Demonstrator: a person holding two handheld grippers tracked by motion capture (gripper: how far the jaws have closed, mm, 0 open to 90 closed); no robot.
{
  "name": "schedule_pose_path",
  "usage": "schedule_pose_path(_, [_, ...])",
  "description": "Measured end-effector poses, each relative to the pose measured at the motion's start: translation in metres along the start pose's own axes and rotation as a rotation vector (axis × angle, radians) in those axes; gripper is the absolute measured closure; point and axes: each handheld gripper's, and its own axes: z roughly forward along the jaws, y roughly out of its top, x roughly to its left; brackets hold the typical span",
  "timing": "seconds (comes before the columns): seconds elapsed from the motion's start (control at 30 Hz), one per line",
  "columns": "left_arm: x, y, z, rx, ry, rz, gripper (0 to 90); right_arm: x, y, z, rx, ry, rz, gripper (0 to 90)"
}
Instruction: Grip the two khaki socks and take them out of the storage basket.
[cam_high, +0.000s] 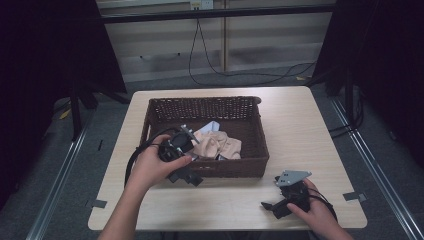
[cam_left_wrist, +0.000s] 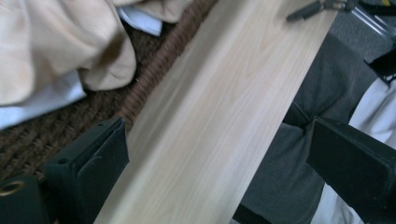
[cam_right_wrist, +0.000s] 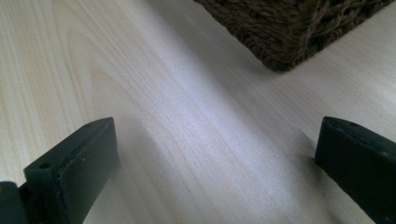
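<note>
A beige cloth (cam_high: 218, 144) lies crumpled inside the brown wicker basket (cam_high: 255, 131), with a white piece (cam_left_wrist: 140, 19) tucked beside it. The left tool (cam_high: 186, 172) hangs over the basket's near rim, just beside the cloth, its jaws spread wide with nothing between them. The right tool (cam_high: 272, 206) rests on the table (cam_high: 300, 125) off the basket's near right corner, jaws likewise spread and empty.

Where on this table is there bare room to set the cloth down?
Bare wood lies right of the basket, out to the table edge, and along the front between the left claw and right claw. The basket's inside is crowded with beige cloth.
</note>
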Motion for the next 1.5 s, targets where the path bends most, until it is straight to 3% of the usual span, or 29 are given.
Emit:
schedule_pose_path(0.2, [0.013, 0.013, -0.006, -0.024, 0.018, -0.043, 4.6, 0.0, 0.0, 0.0, -0.002, 0.0, -0.004, 0.0])
schedule_pose_path(0.47, [0.04, 0.023, 0.003, -0.053, 0.045, -0.101, 3.6, 0.0, 0.0, 0.0, -0.002, 0.0, -0.004, 0.0])
schedule_pose_path(0.5, [0.046, 0.026, 0.004, -0.069, 0.077, -0.137, 2.7, 0.0, 0.0, 0.0, -0.002, 0.0, -0.003, 0.0])
schedule_pose_path(0.7, [0.059, 0.031, 0.012, -0.08, 0.082, -0.182, 2.6, 0.0, 0.0, 0.0, -0.003, 0.0, -0.004, 0.0])
schedule_pose_path(0.8, [0.067, 0.033, 0.02, -0.081, 0.134, -0.248, 2.0, 0.0, 0.0, 0.0, -0.002, 0.0, -0.003, 0.0])
schedule_pose_path(0.93, [0.08, 0.032, 0.033, -0.077, 0.144, -0.3, 2.1, 0.0, 0.0, 0.0, -0.002, 0.0, -0.003, 0.0])
schedule_pose_path(1.03, [0.087, 0.032, 0.044, -0.063, 0.153, -0.33, 6.1, 0.0, 0.0, 0.0, -0.002, 0.0, -0.003, 0.0])
schedule_pose_path(1.13, [0.095, 0.032, 0.053, -0.053, 0.175, -0.345, 16.4, 0.0, 0.0, 0.0, -0.002, 0.0, -0.003, 0.0])
schedule_pose_path(1.23, [0.099, 0.033, 0.057, -0.031, 0.211, -0.356, 17.7, 0.0, 0.0, 0.0, -0.002, 0.0, -0.002, 0.0])
schedule_pose_path(1.43, [0.108, 0.033, 0.063, -0.004, 0.218, -0.362, 29.0, 0.0, 0.0, 0.0, -0.002, 0.0, -0.003, 0.0])
schedule_pose_path(1.5, [0.112, 0.033, 0.066, 0.008, 0.199, -0.362, 33.8, 0.0, 0.0, 0.0, -0.002, 0.0, -0.002, 0.0])
